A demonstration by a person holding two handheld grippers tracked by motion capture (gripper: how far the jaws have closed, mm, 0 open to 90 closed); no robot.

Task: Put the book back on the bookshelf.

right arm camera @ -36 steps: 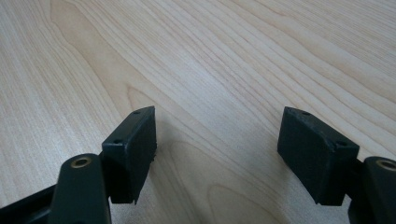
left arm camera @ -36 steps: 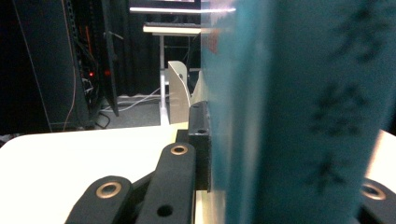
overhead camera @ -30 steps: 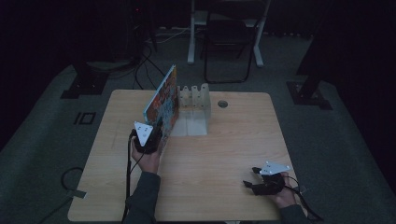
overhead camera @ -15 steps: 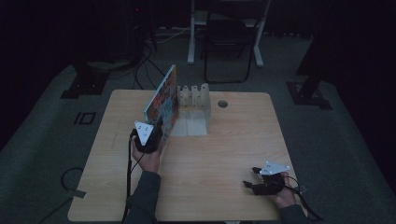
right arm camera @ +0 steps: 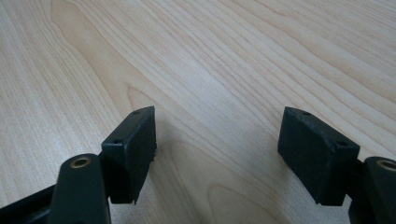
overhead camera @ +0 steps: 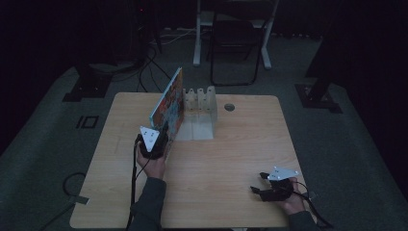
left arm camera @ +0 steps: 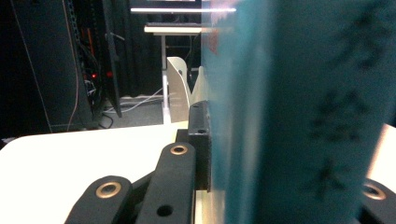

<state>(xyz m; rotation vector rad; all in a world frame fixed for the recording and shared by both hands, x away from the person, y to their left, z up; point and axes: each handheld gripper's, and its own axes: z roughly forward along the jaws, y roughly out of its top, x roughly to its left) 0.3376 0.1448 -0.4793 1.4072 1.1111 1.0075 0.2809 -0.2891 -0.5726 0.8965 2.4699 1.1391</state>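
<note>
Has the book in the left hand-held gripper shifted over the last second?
No. The book keeps its place beside the white rack, held upright by the left hand-held gripper.

Black two-jaw left gripper [overhead camera: 161, 140], right gripper [right arm camera: 217, 154], w/ brass rivets, small screw holes. Grey triangular plates on top, black cables trailing. Dark grey sleeves.

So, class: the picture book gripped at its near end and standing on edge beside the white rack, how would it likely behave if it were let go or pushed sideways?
The book is thin and stands on edge, leaning, so it would probably tip flat once the left hand-held gripper opens. Its cover looks straight along its length, so likely stiff. A sideways push would probably knock it against the rack.
</note>
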